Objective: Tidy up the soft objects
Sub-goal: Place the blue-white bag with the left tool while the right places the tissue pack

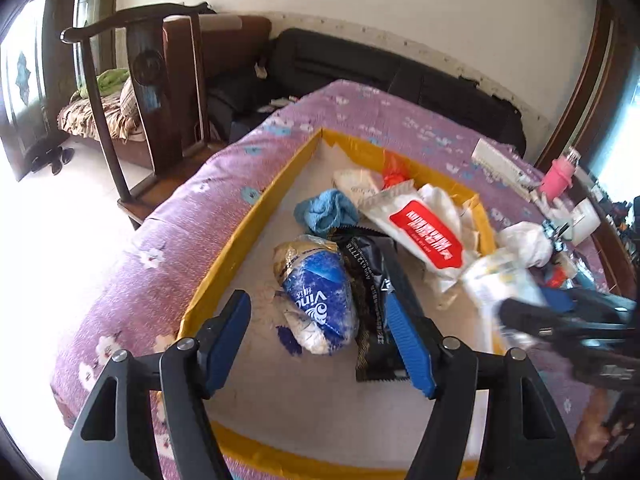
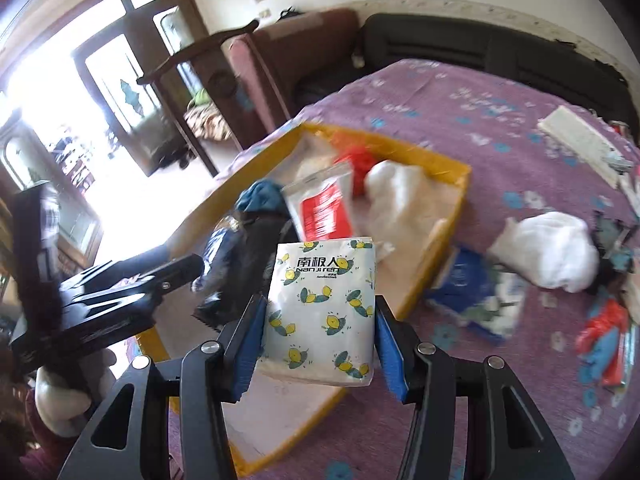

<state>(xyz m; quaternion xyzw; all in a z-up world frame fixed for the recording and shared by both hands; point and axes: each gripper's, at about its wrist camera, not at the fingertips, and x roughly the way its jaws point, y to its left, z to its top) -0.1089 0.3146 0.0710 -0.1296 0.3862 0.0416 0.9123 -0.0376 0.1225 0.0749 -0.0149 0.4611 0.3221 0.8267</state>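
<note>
Right tool (image 2: pixel 318 344) clamps tissue pack (image 2: pixel 322 308), long axis upright; left tool (image 1: pixel 316 340) open.

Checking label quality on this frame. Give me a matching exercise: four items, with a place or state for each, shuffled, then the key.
Items
1. lemon-print tissue pack
2. blue Vinda pack
3. white plastic bag
4. blue cloth

Places or states
A. on the purple sheet, outside the yellow box
B. clamped in the right gripper
C. crumpled in the box, farther from the left gripper than the Vinda pack
D. lying in the box between the open fingers of the left gripper

Pairs: 1-B, 2-D, 3-A, 4-C
</note>
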